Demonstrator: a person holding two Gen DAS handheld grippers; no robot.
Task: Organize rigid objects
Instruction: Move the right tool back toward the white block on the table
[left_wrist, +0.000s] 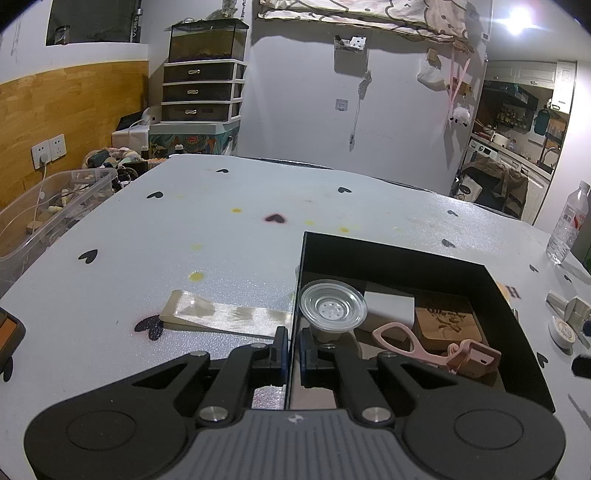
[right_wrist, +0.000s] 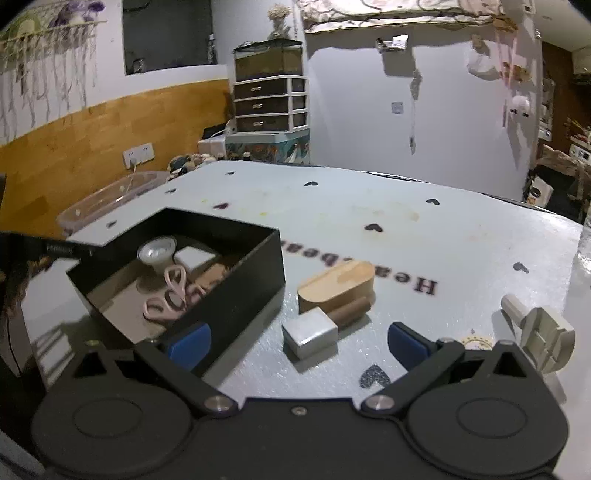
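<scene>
Currently left gripper (left_wrist: 288, 350) pinches black box (left_wrist: 424, 258) wall to steady it, while right gripper (right_wrist: 299, 341) gapes empty, lined up on white block (right_wrist: 309, 332).

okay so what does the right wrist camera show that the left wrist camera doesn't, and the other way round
Only the right wrist view shows the open right gripper, with a small white block on the table just ahead of its jaws, and a rounded wooden piece behind it. Only the left wrist view shows the left gripper shut on the black box's wall, and a water bottle. Both show the black box holding pink scissors.
</scene>
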